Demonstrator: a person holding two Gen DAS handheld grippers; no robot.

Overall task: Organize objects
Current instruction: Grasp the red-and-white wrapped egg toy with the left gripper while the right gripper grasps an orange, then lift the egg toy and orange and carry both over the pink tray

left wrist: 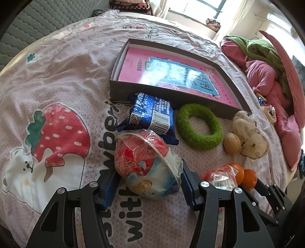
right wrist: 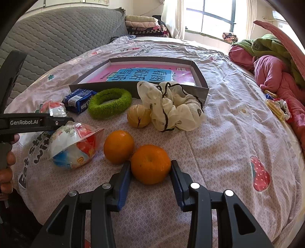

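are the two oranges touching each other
Apart. The right wrist view shows a thin strip of bedspread between the near orange, which sits between the right gripper's fingers, and the far orange.

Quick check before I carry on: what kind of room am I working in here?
Most likely a bedroom: the things lie on a printed bedspread against a quilted grey headboard, with folded blankets stacked by the window.

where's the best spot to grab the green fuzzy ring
Grip the green fuzzy ring across its band on the near side, one finger in the hole and one outside, coming from above. It lies flat on the bedspread, so the open hole gives room for a finger.
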